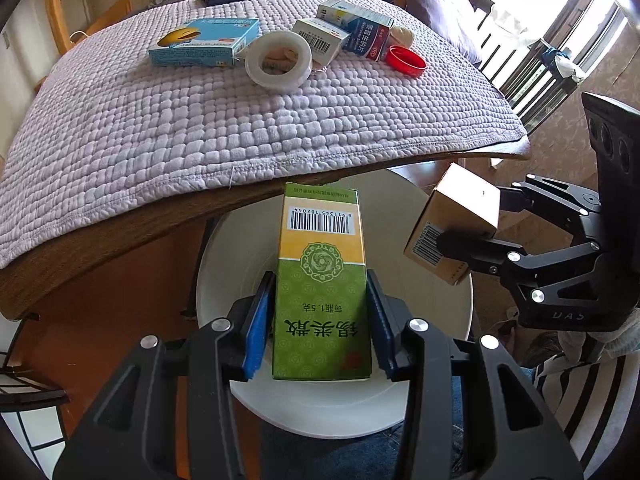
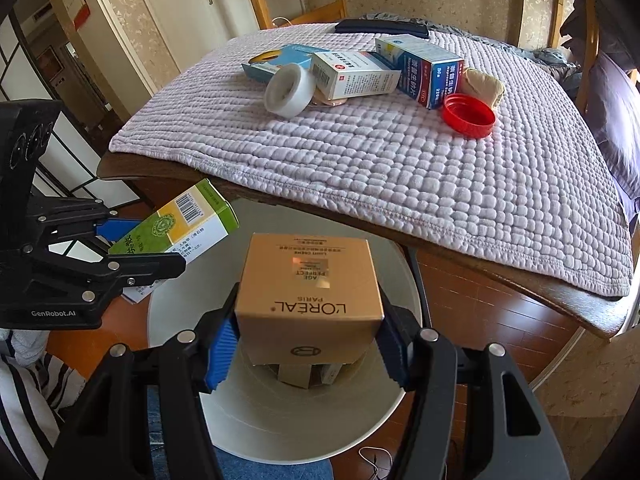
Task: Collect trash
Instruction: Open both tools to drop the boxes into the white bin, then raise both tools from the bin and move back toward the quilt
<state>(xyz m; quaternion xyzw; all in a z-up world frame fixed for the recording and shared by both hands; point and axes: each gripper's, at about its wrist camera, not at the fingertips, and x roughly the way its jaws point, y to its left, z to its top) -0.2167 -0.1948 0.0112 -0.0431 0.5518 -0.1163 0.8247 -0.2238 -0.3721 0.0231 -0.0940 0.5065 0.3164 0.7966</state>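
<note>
My left gripper (image 1: 320, 320) is shut on a green and yellow medicine box (image 1: 322, 280) and holds it over a white round bin (image 1: 448, 304) below the table edge. My right gripper (image 2: 308, 344) is shut on a tan L'Oreal carton (image 2: 308, 280) over the same bin (image 2: 408, 280). Each gripper shows in the other's view: the right gripper (image 1: 472, 236) with the carton (image 1: 456, 224), the left gripper (image 2: 132, 244) with the green box (image 2: 176, 224). More cartons lie inside the bin under the tan carton.
On the quilted lilac table cover (image 1: 200, 128) lie a blue box (image 1: 204, 42), a tape roll (image 1: 278, 60), two medicine boxes (image 2: 356, 72), a red lid (image 2: 468, 116), a beige wad (image 2: 482, 86) and a dark case (image 2: 382, 26). Wood floor surrounds the bin.
</note>
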